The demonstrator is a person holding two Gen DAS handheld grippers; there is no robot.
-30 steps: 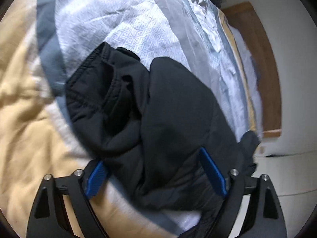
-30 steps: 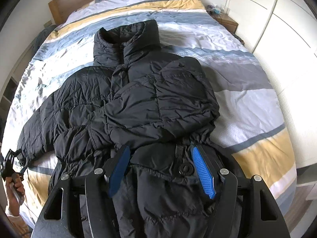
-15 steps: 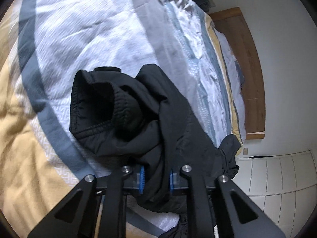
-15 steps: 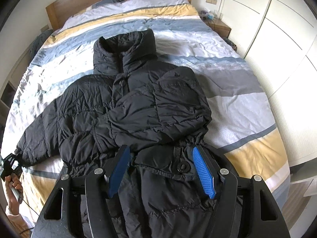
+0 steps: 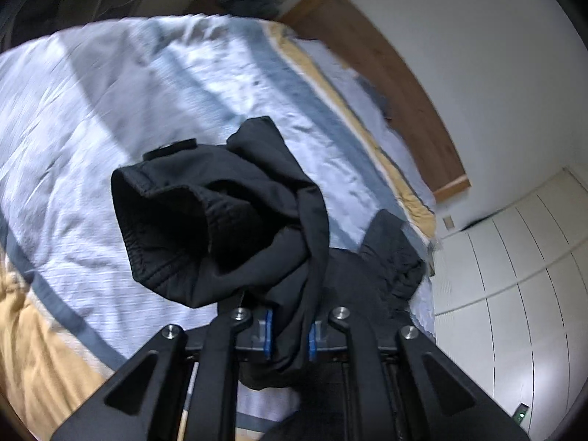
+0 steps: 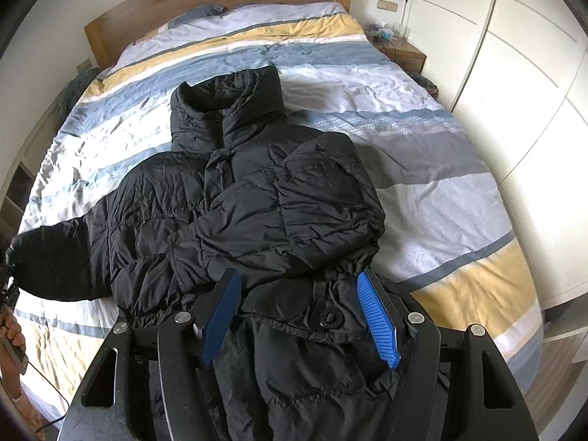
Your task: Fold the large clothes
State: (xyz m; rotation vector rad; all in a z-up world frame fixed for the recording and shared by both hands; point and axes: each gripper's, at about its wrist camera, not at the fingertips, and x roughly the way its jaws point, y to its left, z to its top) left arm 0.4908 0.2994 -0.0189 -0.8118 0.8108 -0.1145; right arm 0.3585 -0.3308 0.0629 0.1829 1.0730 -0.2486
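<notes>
Left gripper had just closed on the jacket sleeve, cuff bunched above its blue pads, lifted off the striped bed. Right gripper hovered open over the jacket hem, clamping nothing. Jacket lay spread on the bed, one sleeve already folded across. Step looked like folding the second sleeve in; next probably needs carrying it over the chest.

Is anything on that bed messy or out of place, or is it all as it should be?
Nothing is damaged or spilled. The black puffer jacket lies half folded on the striped duvet: one sleeve is already across the chest, while the other sleeve is pinched in the left gripper. The duvet is slightly rumpled.
</notes>
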